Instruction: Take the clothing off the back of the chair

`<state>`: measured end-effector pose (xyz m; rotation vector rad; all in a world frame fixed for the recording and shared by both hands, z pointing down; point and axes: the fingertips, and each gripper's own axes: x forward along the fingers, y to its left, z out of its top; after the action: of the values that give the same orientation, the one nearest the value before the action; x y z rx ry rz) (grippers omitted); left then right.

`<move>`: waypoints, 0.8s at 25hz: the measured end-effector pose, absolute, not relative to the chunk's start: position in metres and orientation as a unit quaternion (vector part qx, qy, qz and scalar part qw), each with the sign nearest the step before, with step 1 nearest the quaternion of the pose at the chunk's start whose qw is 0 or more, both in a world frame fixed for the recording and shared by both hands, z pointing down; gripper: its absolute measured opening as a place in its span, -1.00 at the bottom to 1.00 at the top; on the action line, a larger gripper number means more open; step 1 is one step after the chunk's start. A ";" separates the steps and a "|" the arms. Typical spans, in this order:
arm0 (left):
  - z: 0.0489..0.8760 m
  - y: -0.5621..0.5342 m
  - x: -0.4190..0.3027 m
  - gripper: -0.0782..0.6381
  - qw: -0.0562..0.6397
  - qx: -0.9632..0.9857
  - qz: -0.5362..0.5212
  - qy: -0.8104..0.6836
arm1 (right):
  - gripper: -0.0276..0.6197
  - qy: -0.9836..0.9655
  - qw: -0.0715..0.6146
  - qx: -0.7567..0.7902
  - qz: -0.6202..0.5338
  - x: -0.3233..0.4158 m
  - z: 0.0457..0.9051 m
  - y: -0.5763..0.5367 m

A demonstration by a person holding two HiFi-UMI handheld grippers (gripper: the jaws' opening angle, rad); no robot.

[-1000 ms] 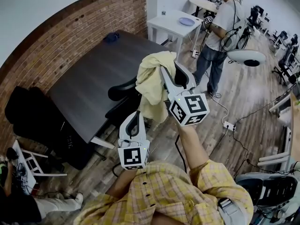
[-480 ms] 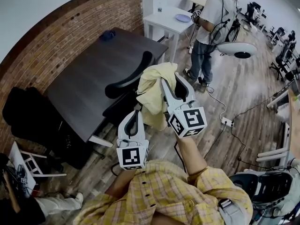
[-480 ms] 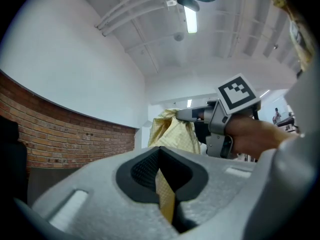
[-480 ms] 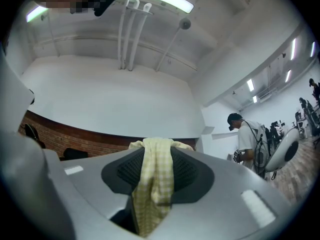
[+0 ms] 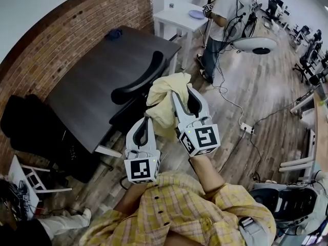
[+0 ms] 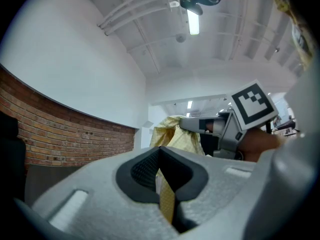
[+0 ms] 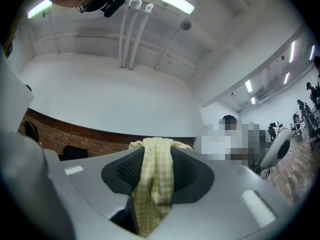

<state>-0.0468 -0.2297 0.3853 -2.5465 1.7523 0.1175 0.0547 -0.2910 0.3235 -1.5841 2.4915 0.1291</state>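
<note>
A pale yellow checked garment (image 5: 165, 99) hangs bunched in the air beside the black chair back (image 5: 139, 79), which stands bare at the dark table. My right gripper (image 5: 179, 94) is shut on the cloth's upper part; a band of fabric (image 7: 152, 184) runs between its pads. Lower and to the left, my left gripper (image 5: 145, 123) is shut on a thin strip of the same cloth (image 6: 166, 204). The left gripper view also shows the right gripper (image 6: 210, 126) with the garment (image 6: 180, 136) bunched on it.
A dark table (image 5: 97, 86) stands along the brick wall (image 5: 61, 40). Black bags (image 5: 31, 127) lie at the left. A white table (image 5: 179, 20), a standing person (image 5: 223, 14) and a round white stool (image 5: 254, 45) are beyond. A power strip (image 5: 247, 129) and cables lie on the wood floor.
My right gripper has come down and toward me with the garment, away from the chair back, which now shows along its full length. The left gripper has stayed put.
</note>
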 end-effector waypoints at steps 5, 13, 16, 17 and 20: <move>0.384 -0.232 -0.046 -0.78 0.022 -0.825 0.039 0.564 | -0.44 0.839 0.087 -0.535 0.033 0.049 0.337 -0.286; 0.389 -0.234 -0.044 -0.78 0.021 -0.823 0.042 0.566 | -0.44 0.844 0.074 -0.530 0.012 0.042 0.362 -0.277; 0.387 -0.235 -0.044 -0.78 0.020 -0.823 0.043 0.566 | -0.44 0.846 0.070 -0.528 0.008 0.038 0.366 -0.275; 0.388 -0.235 -0.044 -0.78 0.020 -0.823 0.043 0.565 | -0.44 0.847 0.069 -0.527 0.007 0.037 0.368 -0.273; 0.390 -0.234 -0.045 -0.78 0.019 -0.823 0.040 0.566 | -0.44 0.849 0.067 -0.524 0.005 0.033 0.373 -0.269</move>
<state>-0.0450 -0.2344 0.3895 -2.5560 1.7555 0.1255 0.0331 -0.2689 0.3727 -1.5793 2.5592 0.0164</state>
